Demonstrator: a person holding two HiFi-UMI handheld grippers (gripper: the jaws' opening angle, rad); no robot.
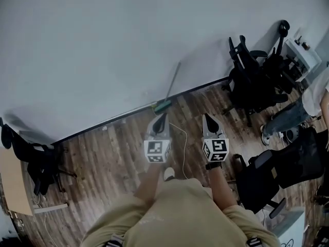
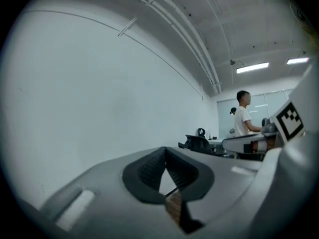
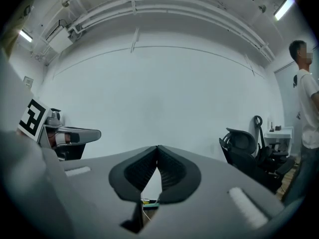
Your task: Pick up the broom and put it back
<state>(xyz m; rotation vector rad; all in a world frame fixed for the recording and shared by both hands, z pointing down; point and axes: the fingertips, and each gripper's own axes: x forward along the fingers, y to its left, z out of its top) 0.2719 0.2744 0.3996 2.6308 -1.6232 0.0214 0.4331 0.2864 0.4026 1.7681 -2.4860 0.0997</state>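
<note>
The broom (image 1: 165, 104) leans on the white wall, its green head on the wood floor at the skirting and its thin grey handle slanting up to the right. In the head view my left gripper (image 1: 162, 116) points at the wall just short of the broom head, apart from it. My right gripper (image 1: 206, 117) is held level beside it, a little to the right. Both are shut with nothing between the pads, as the left gripper (image 2: 165, 149) and right gripper (image 3: 157, 147) views show. A bit of the green broom head (image 3: 149, 203) shows under the right jaws.
Black office chairs (image 1: 252, 81) crowd the right, with another chair (image 1: 264, 181) close to my right side. A person (image 1: 313, 96) stands at the far right. At the left wall stand a dark chair (image 1: 33, 161) and a wooden panel (image 1: 13, 181). A white cable (image 1: 180, 138) lies on the floor.
</note>
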